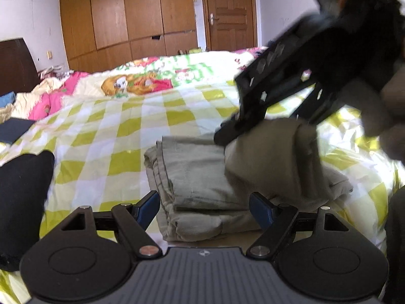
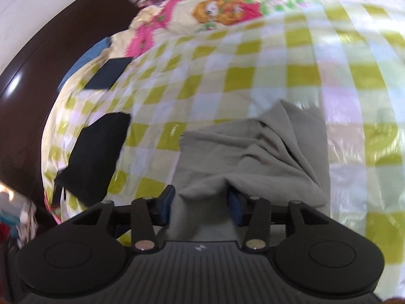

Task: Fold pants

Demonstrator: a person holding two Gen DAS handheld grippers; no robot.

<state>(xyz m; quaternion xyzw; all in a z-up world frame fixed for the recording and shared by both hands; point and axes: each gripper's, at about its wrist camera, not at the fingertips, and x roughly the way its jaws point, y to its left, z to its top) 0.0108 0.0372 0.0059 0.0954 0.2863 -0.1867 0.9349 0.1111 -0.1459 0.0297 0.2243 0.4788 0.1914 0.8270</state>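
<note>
Your left gripper (image 1: pixel 203 209) hangs with jaws wide apart, gripping nothing, the folded pants (image 1: pixel 202 174) on the bed (image 1: pixel 114 131) just ahead of it. Your right gripper (image 2: pixel 200 204) stands partly apart, pants cloth between its fingers, unpinched.

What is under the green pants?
The folded green pants lie on the yellow checked bed cover. One floppy end sits bunched on top. Whatever is directly beneath them is covered.

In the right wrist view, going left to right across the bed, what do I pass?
Dark headboard → black garment → grey-green pants → bare checked bedspread.
</note>
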